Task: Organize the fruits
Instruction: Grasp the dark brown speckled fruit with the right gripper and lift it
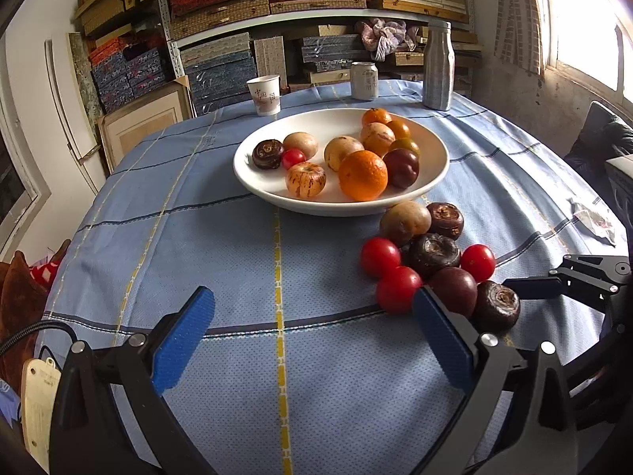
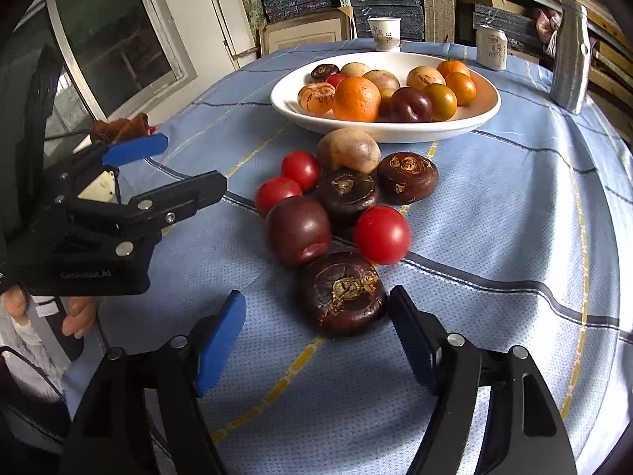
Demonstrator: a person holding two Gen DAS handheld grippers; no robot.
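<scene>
The right claw (image 2: 316,340) gapes just near of a dark water chestnut (image 2: 342,293), ready to clamp; the left claw (image 1: 312,336) waits, also spread, over bare surface (image 1: 237,245)

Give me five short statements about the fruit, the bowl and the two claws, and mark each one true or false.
1. The wide white ceramic bowl holds a large round orange. True.
2. Three small red round tomatoes lie on the blue checked tablecloth outside the bowl. True; one is the nearest red tomato.
3. The right claw is shut on the dark brown flat water chestnut. False: its jaws stand open, and the chestnut lies just ahead of the gap between them.
4. The left claw grips a tomato. False: it is open and holds nothing.
5. The white paper cup stands inside the bowl. False: it stands on the cloth behind the bowl.
</scene>
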